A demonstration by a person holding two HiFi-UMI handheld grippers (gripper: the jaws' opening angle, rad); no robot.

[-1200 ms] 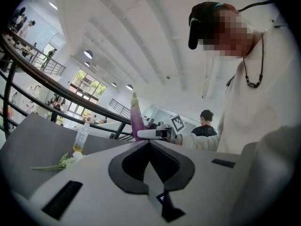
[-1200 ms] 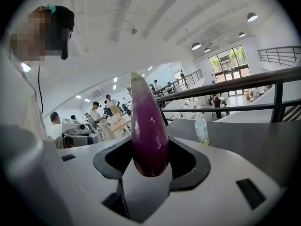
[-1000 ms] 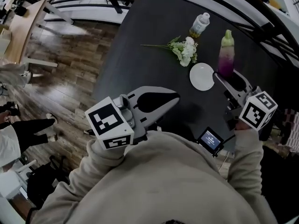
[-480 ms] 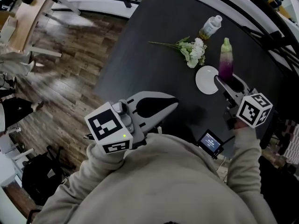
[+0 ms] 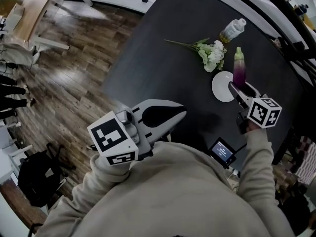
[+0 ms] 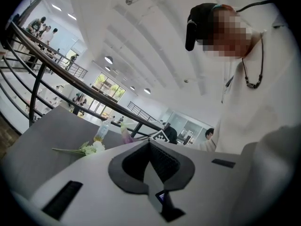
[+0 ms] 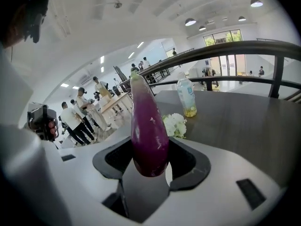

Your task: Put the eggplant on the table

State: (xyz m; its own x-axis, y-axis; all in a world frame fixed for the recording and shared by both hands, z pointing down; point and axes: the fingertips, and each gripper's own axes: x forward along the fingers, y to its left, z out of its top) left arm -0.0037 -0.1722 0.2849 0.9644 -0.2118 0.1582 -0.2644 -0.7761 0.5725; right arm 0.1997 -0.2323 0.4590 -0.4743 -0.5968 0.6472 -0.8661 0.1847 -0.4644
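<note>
A purple eggplant [image 5: 239, 67] with a green stem end stands upright in my right gripper [image 5: 241, 86], which is shut on its lower end. In the right gripper view the eggplant [image 7: 148, 126] rises out from between the jaws of the right gripper [image 7: 150, 160]. It hangs over the dark table [image 5: 168, 58], by the right edge of a white plate [image 5: 222, 86]. Whether it touches the table I cannot tell. My left gripper [image 5: 183, 114] is held near the table's near edge, in front of my chest. Its jaws are shut with nothing between them, as the left gripper [image 6: 149, 141] also appears in its own view.
A bunch of white flowers [image 5: 210, 54] lies on the table beyond the plate. A plastic bottle [image 5: 232, 31] of yellowish liquid stands past them. A small screen [image 5: 222, 149] sits at the near table edge. A railing [image 7: 225, 48] runs behind the table; wooden floor [image 5: 64, 83] lies left.
My right gripper has sunk toward the table with the eggplant still held. The left gripper has barely shifted.
</note>
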